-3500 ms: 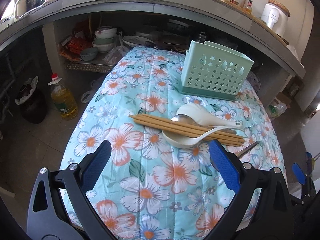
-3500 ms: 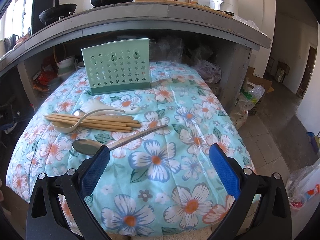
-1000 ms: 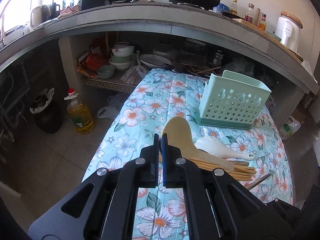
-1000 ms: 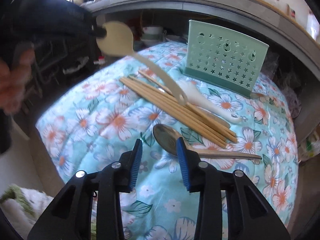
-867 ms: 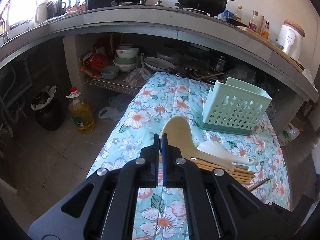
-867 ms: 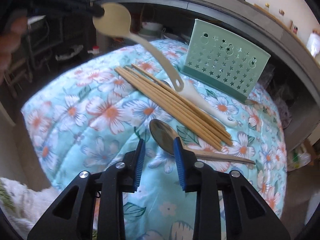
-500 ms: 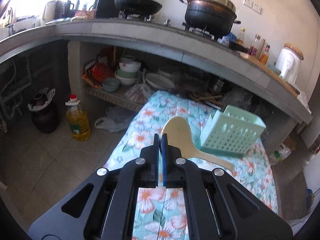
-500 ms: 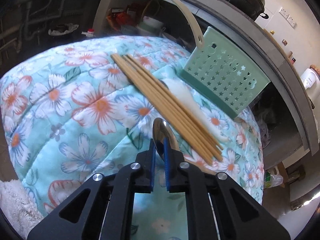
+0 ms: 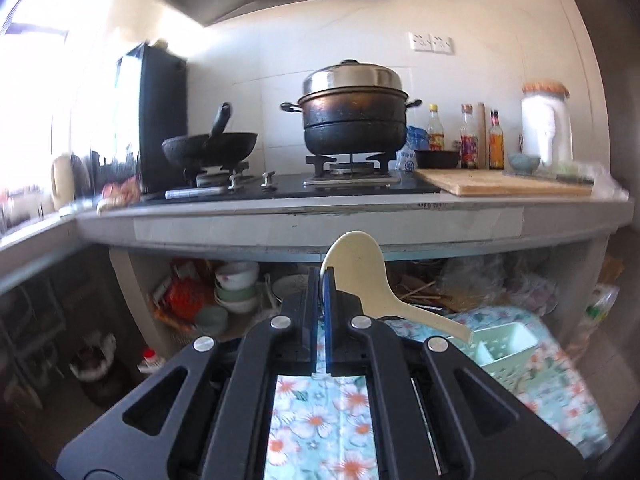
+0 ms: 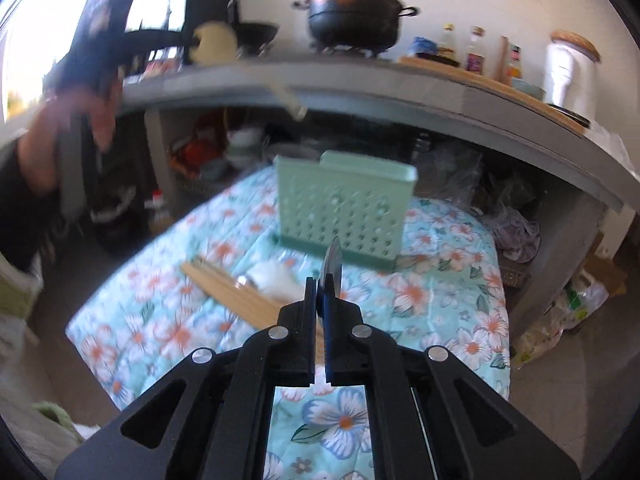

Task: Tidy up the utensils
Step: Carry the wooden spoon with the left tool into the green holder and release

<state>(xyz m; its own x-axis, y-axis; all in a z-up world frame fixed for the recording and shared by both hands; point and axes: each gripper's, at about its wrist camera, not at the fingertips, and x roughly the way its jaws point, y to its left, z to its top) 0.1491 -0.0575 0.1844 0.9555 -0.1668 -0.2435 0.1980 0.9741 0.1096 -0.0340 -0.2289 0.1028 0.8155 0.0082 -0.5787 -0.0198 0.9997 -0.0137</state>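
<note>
Two grippers each carry one utensil above the quilt [image 10: 440, 280]. Left gripper [image 9: 319, 280]: jaws fully closed on the bowl edge of the paddle [image 9: 360, 276], whose handle slopes down toward the caddy [image 9: 504, 344]. Right gripper [image 10: 319, 288]: jaws closed on the rim of the spoon [image 10: 332, 260], seen edge-on, lifted clear of the quilt, in front of the caddy.

Chopsticks [image 10: 232, 288] and a white ladle [image 10: 272, 274] lie at the quilt's centre, touching each other, just before the caddy.

Handling, as judged: both held utensils are stiff and light. The spoon is polished metal, likely slippery; an edge grip may pivot. The paddle is gripped at the bowl, so its handle should enter the caddy first. The ladle looks ceramic, possibly fragile.
</note>
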